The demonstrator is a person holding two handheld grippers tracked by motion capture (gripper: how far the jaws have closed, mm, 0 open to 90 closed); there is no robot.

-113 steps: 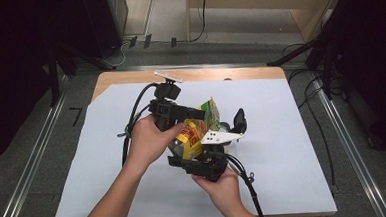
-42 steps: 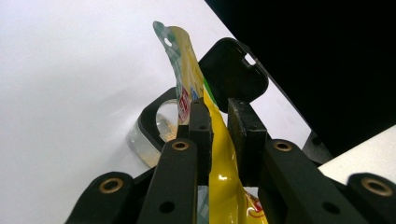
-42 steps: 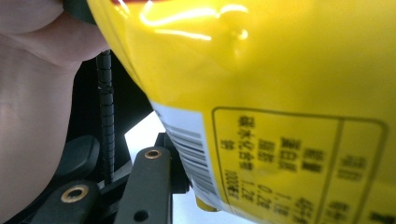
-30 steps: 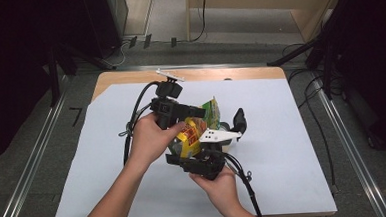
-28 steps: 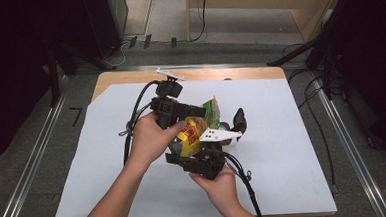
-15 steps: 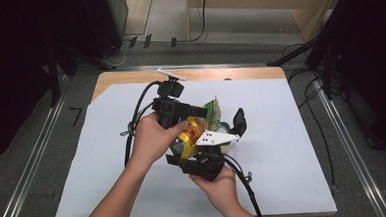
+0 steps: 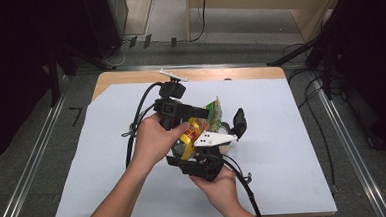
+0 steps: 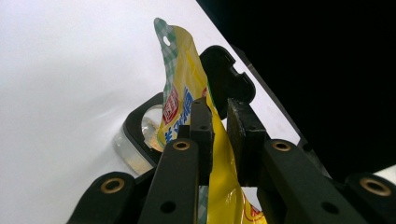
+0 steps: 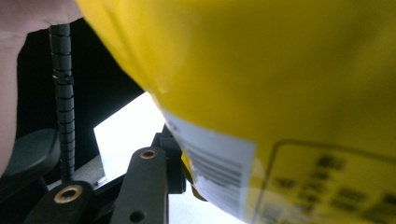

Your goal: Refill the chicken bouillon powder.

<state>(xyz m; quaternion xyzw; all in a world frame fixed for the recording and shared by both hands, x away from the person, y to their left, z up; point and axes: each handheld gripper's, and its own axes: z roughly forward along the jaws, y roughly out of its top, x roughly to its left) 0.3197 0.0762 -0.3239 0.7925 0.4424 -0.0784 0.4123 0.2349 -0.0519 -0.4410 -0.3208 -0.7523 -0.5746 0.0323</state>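
A yellow snack bag point(image 7: 196, 130) with a green checked top is held up over the white sheet between both grippers. In the left gripper view, my left gripper point(image 8: 217, 106) is shut on the bag point(image 8: 186, 95), which stands edge-on between the pads. In the high view, the left gripper point(image 7: 201, 111) reaches in from the left. My right gripper point(image 7: 195, 156) comes from below. One of its fingers point(image 9: 145, 183) presses on the bag's point(image 9: 280, 84) lower edge by the barcode, and the other is hidden behind the bag. Its jaws have just been closing slightly on the bag.
A clear container with a black rim point(image 8: 138, 136) and a raised black flap point(image 8: 227, 77) sits on the sheet just behind the bag; the high view has the flap point(image 7: 239, 122) right of the grippers. The white sheet point(image 7: 292, 133) covers the wooden table point(image 7: 129, 77). Cables trail from both grippers.
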